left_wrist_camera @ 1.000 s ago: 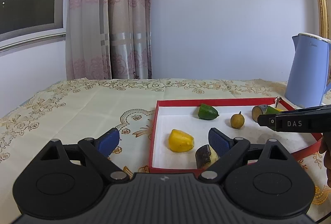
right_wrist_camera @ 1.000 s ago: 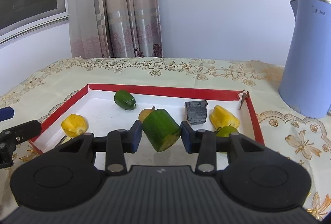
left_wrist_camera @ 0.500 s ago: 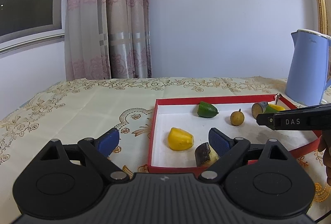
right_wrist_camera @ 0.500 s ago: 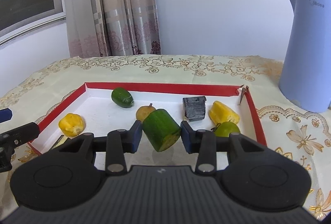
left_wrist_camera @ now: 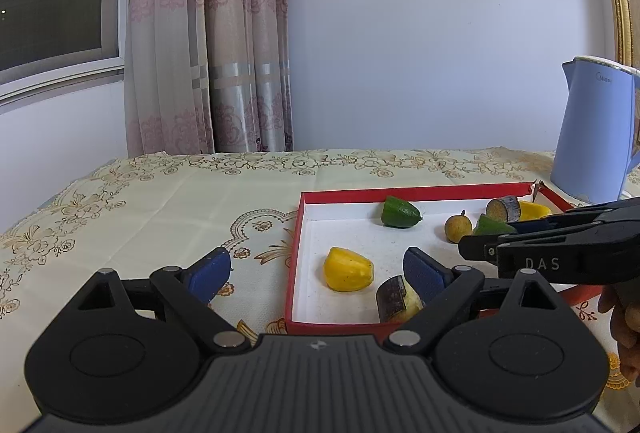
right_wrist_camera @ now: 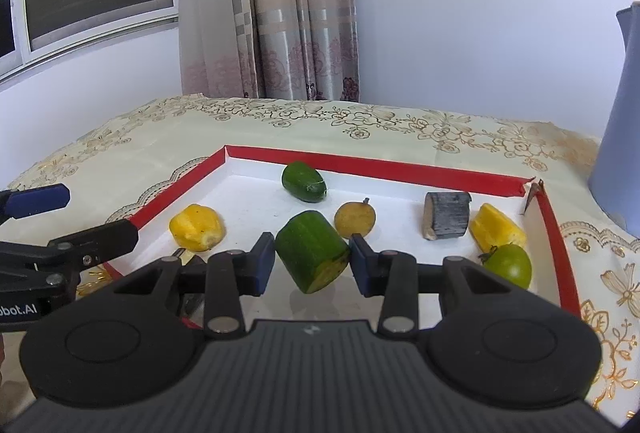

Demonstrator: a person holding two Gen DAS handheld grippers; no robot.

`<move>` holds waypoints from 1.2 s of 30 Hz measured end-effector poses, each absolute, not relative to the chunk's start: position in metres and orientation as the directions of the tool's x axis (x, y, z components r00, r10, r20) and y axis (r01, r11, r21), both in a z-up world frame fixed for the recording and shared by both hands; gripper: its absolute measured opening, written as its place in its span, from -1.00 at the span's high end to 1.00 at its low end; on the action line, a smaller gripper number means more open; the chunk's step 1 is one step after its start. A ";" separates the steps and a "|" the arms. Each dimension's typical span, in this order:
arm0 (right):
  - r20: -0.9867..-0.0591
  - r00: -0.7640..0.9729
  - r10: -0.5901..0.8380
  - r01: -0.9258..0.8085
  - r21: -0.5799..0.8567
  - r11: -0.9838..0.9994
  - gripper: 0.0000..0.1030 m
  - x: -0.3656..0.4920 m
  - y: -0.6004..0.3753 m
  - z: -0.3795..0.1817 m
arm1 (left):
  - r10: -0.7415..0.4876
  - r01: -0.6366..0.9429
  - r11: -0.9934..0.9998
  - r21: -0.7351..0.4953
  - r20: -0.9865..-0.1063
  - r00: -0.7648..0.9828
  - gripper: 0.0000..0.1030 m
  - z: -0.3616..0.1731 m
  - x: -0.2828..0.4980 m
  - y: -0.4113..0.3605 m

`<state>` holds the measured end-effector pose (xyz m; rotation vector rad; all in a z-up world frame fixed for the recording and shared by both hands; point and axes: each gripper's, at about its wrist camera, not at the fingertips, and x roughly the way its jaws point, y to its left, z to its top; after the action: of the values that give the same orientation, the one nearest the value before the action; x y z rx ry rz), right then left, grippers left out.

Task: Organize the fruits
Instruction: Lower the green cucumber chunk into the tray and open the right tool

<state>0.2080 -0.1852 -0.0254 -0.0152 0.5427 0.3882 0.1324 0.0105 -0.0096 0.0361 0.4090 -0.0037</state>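
Observation:
A red-rimmed white tray (right_wrist_camera: 360, 166) (left_wrist_camera: 416, 191) holds fruit pieces. My right gripper (right_wrist_camera: 313, 260) is shut on a green cucumber chunk (right_wrist_camera: 314, 256), low over the tray's middle. Around it lie a green end piece (right_wrist_camera: 303, 182), a small brown round fruit (right_wrist_camera: 355, 219), a dark-skinned chunk (right_wrist_camera: 446, 215), two yellow pieces (right_wrist_camera: 197, 228) (right_wrist_camera: 496, 228) and a green tomato (right_wrist_camera: 510, 264). My left gripper (left_wrist_camera: 316, 271) is open and empty at the tray's left edge, with a yellow piece (left_wrist_camera: 347, 270) and a dark-skinned chunk (left_wrist_camera: 396, 299) near its right finger.
A blue kettle (left_wrist_camera: 596, 131) stands right of the tray on the embroidered tablecloth (left_wrist_camera: 160, 209). A curtain (left_wrist_camera: 208, 33) and window are behind the table. The right gripper (left_wrist_camera: 560, 245) reaches across the tray's right side in the left wrist view.
My right gripper has moved forward and down over the tray with the cucumber chunk still held. My left gripper has hardly moved.

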 end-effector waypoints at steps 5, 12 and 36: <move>-0.504 0.806 0.312 -0.318 0.077 0.945 0.26 0.210 -0.191 -0.026 | 0.004 0.010 0.999 0.033 -0.397 0.918 -0.83 -0.009 0.132 0.011; -0.498 0.832 0.245 -0.239 0.077 0.968 0.26 0.215 -0.203 -0.028 | 0.004 0.010 0.999 0.033 -0.397 0.918 -0.83 -0.009 0.132 0.011; -0.539 0.825 0.171 -0.192 0.017 0.981 0.25 0.213 -0.224 -0.034 | 0.004 0.008 1.000 0.028 -0.403 0.915 -0.83 -0.009 0.132 0.012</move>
<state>0.2129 -0.2244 -0.0344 -0.0383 0.5694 0.1931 0.1317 0.0120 -0.0089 0.0291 0.4147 -0.0016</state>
